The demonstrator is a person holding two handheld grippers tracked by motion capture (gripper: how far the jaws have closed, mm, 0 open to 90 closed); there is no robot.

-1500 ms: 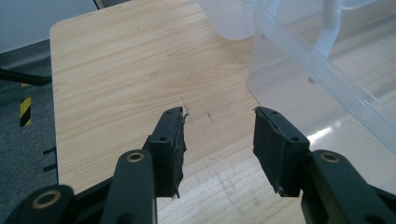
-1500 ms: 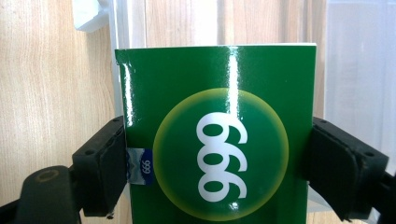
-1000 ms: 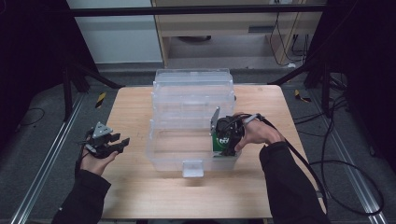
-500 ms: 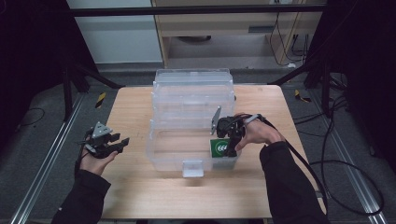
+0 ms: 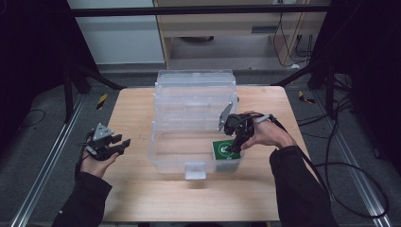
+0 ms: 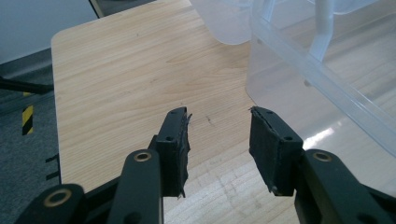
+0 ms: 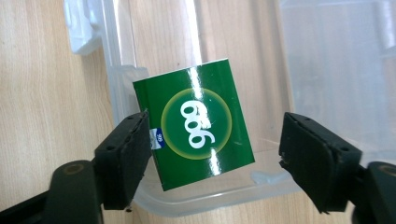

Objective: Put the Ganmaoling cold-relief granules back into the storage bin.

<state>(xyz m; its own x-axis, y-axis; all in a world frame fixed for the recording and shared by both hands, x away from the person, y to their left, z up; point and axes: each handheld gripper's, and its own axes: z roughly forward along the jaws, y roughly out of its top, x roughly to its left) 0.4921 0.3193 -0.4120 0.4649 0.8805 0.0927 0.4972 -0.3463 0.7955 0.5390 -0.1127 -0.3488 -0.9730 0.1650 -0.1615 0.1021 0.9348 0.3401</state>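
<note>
Jaws of the right gripper (image 7: 212, 158) stand wide apart over the green box (image 7: 194, 135), clamping nothing; one pad sits just beside the box's edge, the other well clear. The box lies flat, printed face up, in the front right corner of the clear plastic bin (image 5: 163, 153), slightly askew to the bin's walls, with the bin's rim close around it. The bin's lid (image 5: 196, 92) stands open behind. The left gripper (image 5: 109, 143) rests on the wooden counter (image 5: 137, 109) left of the bin, jaws parted and empty.
</note>
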